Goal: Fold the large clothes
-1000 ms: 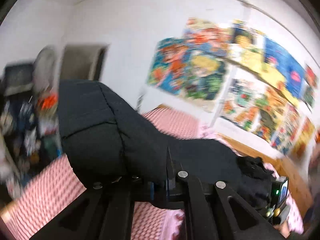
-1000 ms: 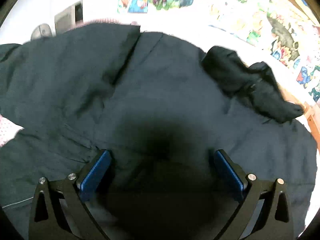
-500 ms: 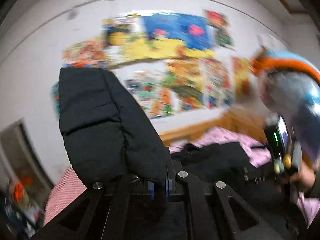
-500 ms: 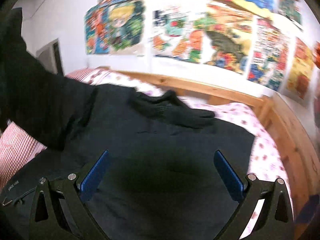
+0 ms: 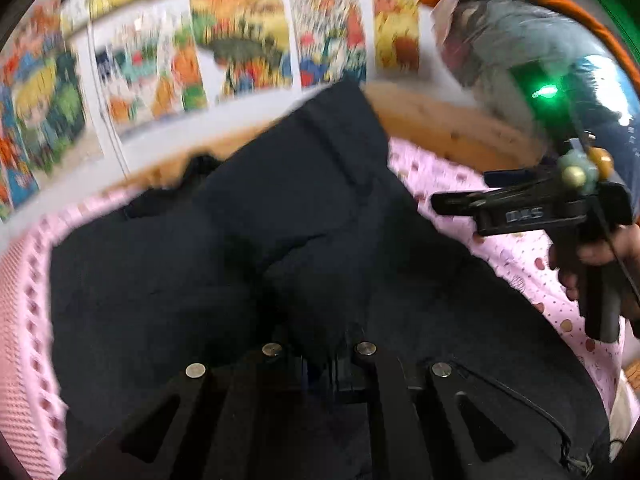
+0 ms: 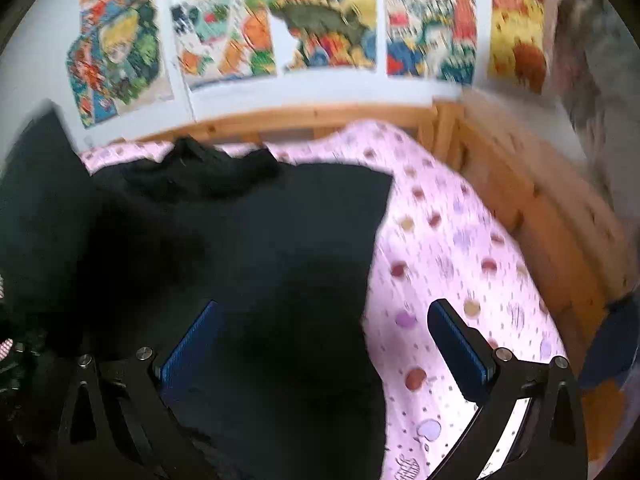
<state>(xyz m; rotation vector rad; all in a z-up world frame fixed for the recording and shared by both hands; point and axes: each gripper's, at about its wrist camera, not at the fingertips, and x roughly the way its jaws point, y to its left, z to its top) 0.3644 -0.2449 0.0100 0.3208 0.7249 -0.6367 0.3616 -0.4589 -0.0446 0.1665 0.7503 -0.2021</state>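
The black coat [image 5: 168, 288] lies spread on the bed [image 6: 448, 248], only its sleeve [image 5: 312, 184] lifted over in the left gripper's [image 5: 322, 354] clamped fingers; the right gripper's [image 6: 320, 354] fingers stand apart, empty, so most folding remains.

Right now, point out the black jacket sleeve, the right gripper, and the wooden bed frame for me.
black jacket sleeve [image 5: 320, 184]: left wrist view, on the middle of the lifted sleeve.
right gripper [image 6: 324, 356]: right wrist view, midway between its open fingertips.
wooden bed frame [image 6: 532, 216]: right wrist view, on the side rail.
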